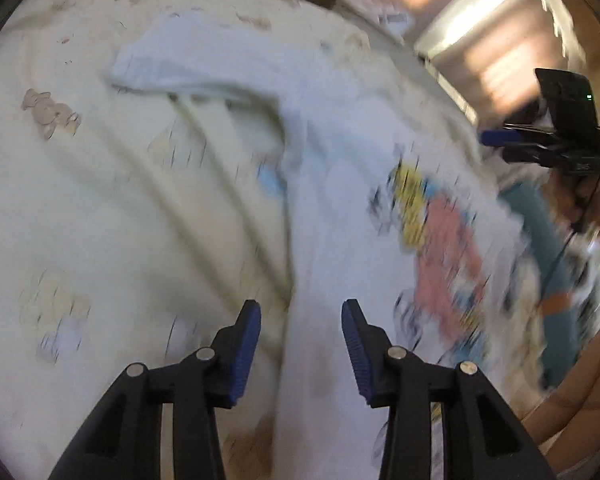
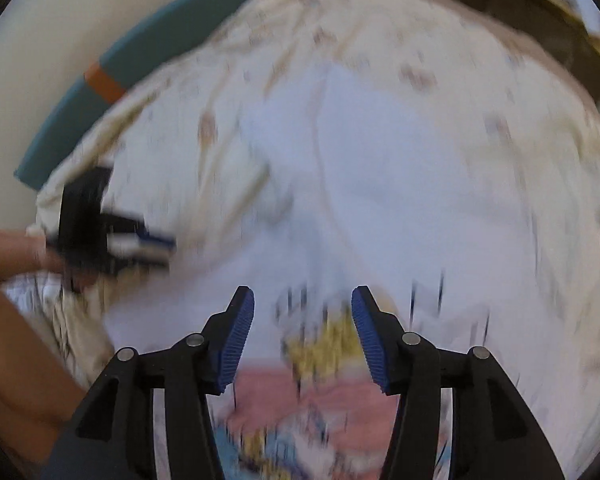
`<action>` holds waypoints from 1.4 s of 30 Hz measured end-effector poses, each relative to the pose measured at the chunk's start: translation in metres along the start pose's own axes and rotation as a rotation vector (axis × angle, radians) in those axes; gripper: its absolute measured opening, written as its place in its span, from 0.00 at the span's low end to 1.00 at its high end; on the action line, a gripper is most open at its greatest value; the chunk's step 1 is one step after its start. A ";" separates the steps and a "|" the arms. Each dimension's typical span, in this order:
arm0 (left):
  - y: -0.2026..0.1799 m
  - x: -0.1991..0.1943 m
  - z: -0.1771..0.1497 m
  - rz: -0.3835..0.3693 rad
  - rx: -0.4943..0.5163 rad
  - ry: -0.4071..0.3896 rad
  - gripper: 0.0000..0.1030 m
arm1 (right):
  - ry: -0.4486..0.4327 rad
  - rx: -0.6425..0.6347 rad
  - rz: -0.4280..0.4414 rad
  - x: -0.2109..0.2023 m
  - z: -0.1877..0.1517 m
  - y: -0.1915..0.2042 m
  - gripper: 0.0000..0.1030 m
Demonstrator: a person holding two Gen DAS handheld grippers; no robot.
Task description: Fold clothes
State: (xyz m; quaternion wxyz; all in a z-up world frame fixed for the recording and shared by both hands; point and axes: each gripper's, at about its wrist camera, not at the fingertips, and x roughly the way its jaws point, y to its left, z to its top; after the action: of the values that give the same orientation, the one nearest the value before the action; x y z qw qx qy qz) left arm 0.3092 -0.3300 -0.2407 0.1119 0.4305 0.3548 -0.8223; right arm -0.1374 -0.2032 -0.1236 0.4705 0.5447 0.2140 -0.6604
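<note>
Hovering over a cream bedsheet (image 1: 80,208) printed with small bears, my left gripper (image 1: 301,354) points down at a white T-shirt (image 1: 332,184) that lies spread across the bed, one sleeve stretched toward the far left. Its blue pads (image 1: 246,354) stand apart with nothing between them; the shirt lies below the gap and whether the tips touch it is hard to tell. A pink, yellow and blue print (image 1: 440,252) marks the shirt to the right, but motion blur smears it past reading.

My right gripper (image 2: 303,340) also has its jaws apart and empty, poised over the same print (image 2: 324,384), with the shirt's white cloth (image 2: 380,168) running away toward the far side. From my left wrist camera that gripper shows at the right edge as a black body with one blue finger (image 1: 496,137); its other finger is hidden. A bare forearm (image 1: 580,396) is cut off by the frame's lower right corner.

From my right wrist camera my left gripper is a dark smear (image 2: 100,236) at the left, held by a blurred hand (image 2: 28,252). A teal cushion with an orange band (image 2: 148,64) lies along the bed's far left edge. Clutter at the far right is too blurred to name.
</note>
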 end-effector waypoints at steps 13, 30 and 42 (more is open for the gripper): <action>-0.028 -0.019 -0.067 0.018 -0.020 0.098 0.00 | 0.069 0.238 -0.019 0.002 -0.141 -0.022 0.54; -0.010 -0.047 -0.116 0.036 -0.072 0.211 0.43 | 0.017 0.327 -0.121 -0.037 -0.184 -0.069 0.55; -0.010 -0.039 -0.165 0.043 -0.115 0.256 0.43 | 0.088 0.228 -0.075 -0.027 -0.203 -0.039 0.55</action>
State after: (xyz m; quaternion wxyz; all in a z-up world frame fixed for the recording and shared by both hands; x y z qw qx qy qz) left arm 0.4313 -0.2150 -0.2673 0.1078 0.5322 0.4035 -0.7364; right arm -0.0666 -0.0131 -0.1717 0.3707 0.6147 0.1782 -0.6730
